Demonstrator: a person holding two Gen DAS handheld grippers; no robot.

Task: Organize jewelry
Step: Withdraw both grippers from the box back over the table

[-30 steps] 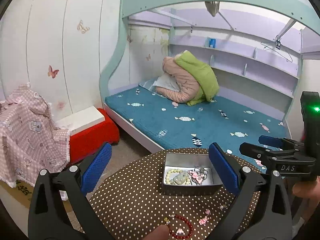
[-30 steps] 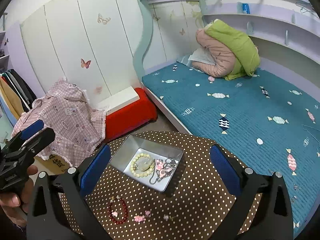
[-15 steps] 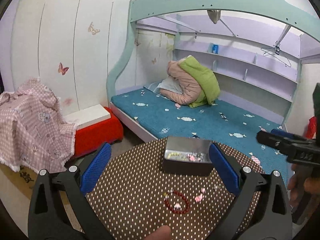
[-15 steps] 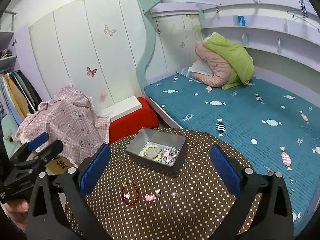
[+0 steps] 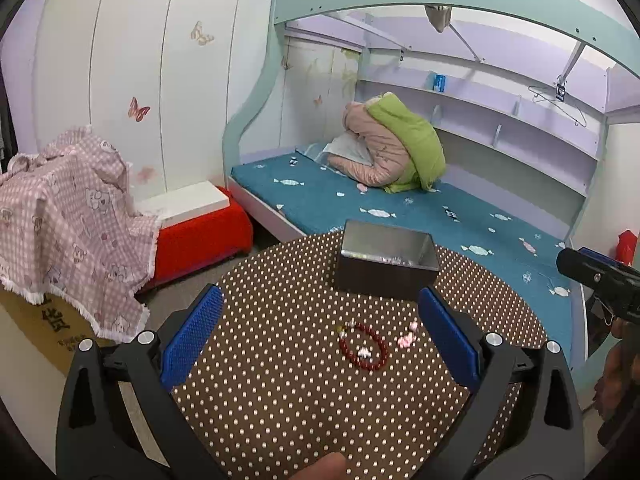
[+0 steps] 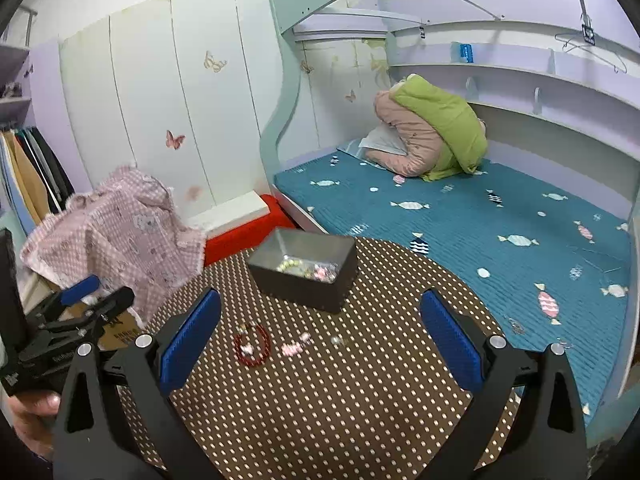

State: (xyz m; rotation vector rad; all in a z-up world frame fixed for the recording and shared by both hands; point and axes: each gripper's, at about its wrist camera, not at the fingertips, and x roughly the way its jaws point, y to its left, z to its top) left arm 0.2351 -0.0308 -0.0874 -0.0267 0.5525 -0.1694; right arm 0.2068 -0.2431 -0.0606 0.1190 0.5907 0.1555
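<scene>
A metal tin [image 5: 386, 266] stands at the far side of a round brown polka-dot table [image 5: 280, 380]; the right wrist view shows beads and pink pieces inside the tin [image 6: 304, 270]. A red bead bracelet [image 5: 363, 347] [image 6: 252, 345] and a small pink piece [image 5: 406, 339] [image 6: 294, 347] lie on the table in front of the tin. A tiny pale piece [image 6: 338, 340] lies further right. My left gripper [image 5: 320, 340] is open and empty above the table's near part. My right gripper [image 6: 320, 340] is open and empty too.
A bunk bed with a teal mattress [image 5: 400, 208] lies behind the table. A red box with a white lid [image 5: 200, 232] and a pink checked cloth [image 5: 68, 216] are on the left. Hanging clothes [image 6: 32, 176] are at the far left.
Both grippers have dropped lower and pulled back from the tin. The tin now shows more from the side, and the bracelet sits between the fingers in both views.
</scene>
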